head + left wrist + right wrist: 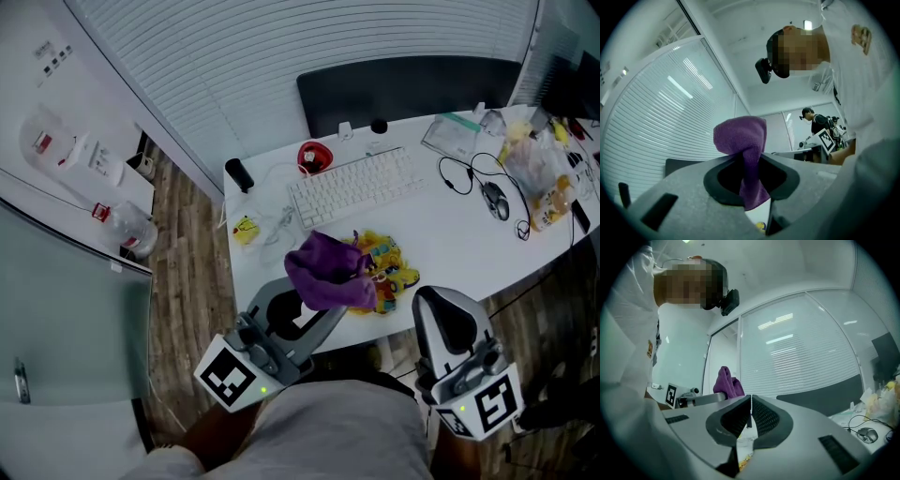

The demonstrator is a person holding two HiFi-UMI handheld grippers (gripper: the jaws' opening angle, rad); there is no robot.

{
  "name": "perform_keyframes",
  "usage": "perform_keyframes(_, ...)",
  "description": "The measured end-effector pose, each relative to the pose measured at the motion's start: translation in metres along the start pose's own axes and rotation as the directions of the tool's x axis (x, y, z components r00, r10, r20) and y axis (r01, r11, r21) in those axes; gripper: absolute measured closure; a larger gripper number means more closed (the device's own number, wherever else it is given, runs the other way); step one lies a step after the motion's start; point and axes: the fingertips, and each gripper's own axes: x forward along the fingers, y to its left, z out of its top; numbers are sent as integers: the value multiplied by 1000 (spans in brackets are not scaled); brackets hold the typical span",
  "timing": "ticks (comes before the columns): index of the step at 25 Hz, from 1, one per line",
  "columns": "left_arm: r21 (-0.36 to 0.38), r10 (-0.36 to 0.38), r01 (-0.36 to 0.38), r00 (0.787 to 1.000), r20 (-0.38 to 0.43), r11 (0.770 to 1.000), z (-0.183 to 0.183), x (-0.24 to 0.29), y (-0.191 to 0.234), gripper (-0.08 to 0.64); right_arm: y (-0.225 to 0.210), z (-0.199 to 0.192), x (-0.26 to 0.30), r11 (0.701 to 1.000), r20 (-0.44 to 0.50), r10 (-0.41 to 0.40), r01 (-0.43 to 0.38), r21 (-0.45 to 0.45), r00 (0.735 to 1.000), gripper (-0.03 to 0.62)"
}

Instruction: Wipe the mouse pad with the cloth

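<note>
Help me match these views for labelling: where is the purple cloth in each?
Head view: cloth lower middle, just below the keyboard.
Left gripper view: cloth at centre, pinched in the left claw.
Right gripper view: cloth small, left of centre.
Shared landmark: the slatted blind, behind the cloth in both gripper views.

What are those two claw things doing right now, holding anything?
Left gripper: jaws closed on the purple cloth.
Right gripper: jaws closed, nothing between them.
</note>
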Motion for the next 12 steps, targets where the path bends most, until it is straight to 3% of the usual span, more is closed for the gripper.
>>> perform_keyframes(12, -35, -27, 27, 1000, 6, 999, -8, 5, -6, 478, 0, -1, 0, 1000, 20, -1, 1, -21, 1000, 580)
